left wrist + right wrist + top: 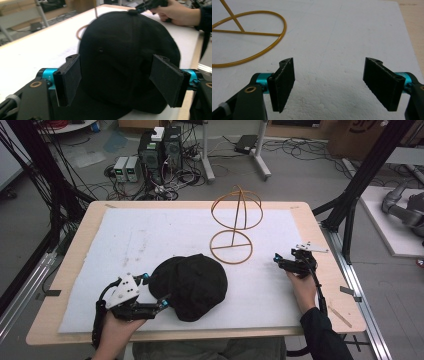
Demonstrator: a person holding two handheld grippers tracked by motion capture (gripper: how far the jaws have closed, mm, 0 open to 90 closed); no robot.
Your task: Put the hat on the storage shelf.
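Note:
A black cap (192, 282) lies on the white mat, near the table's front. My left gripper (156, 290) sits at the cap's left side, open, its jaws spread on either side of the cap's brim end (117, 75) without clamping it. A gold wire hat stand (235, 222) with a round base and a domed top stands upright behind the cap. At the right of the mat my right gripper (278, 260) is held open with nothing between its jaws, pointing left toward the stand's base ring (249, 37).
The white mat (150, 235) covers most of the wooden table (320, 240). Black frame posts (360, 180) rise at both sides. Computers and cables (160, 155) lie on the floor behind the table.

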